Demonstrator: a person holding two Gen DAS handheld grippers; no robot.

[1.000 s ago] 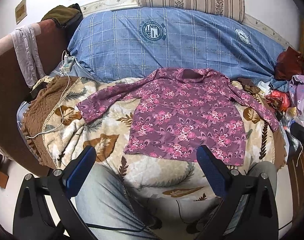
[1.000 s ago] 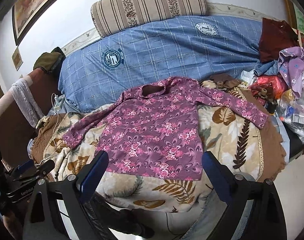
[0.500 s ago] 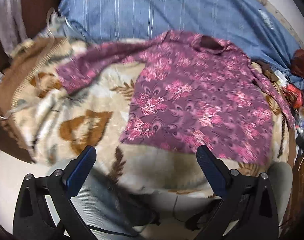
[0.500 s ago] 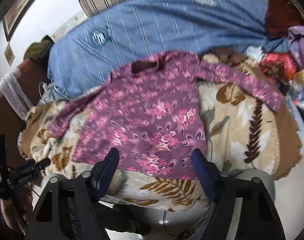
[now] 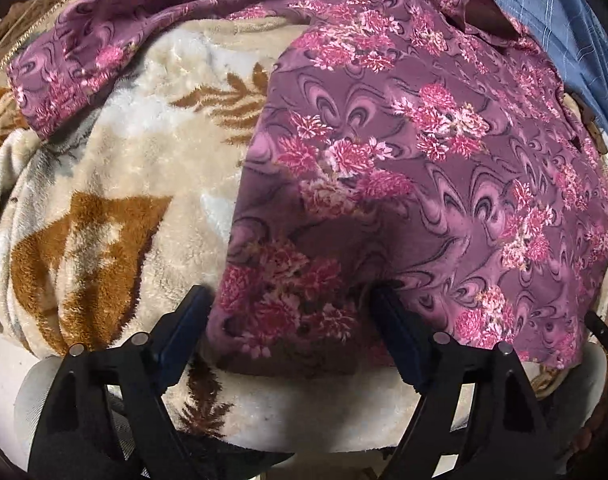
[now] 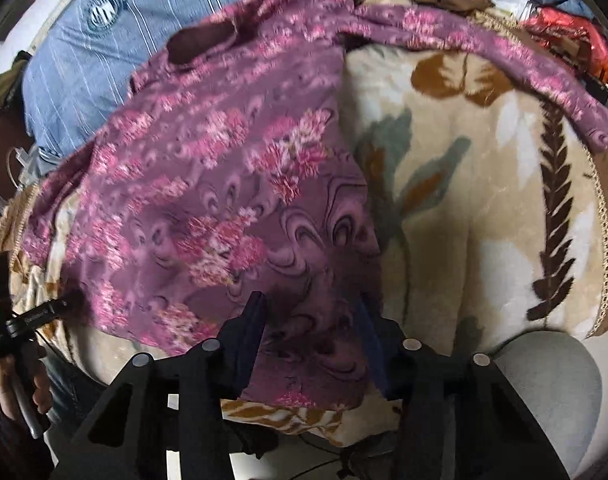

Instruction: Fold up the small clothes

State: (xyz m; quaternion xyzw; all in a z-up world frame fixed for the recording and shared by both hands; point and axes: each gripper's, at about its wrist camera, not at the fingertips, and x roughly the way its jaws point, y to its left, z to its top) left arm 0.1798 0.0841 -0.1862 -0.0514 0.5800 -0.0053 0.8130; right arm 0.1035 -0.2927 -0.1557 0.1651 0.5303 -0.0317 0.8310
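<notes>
Both grippers, left (image 5: 290,314) and right (image 6: 309,330), straddle my purple floral long-sleeved shirt's (image 5: 423,160) hem, jaws spread; next I pinch, then fold upward.

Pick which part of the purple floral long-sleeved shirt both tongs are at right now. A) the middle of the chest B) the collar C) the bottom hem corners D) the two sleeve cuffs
C: the left tongs and right tongs each straddle a bottom hem corner of the purple floral long-sleeved shirt, with the collar and sleeves lying far from them.
</notes>
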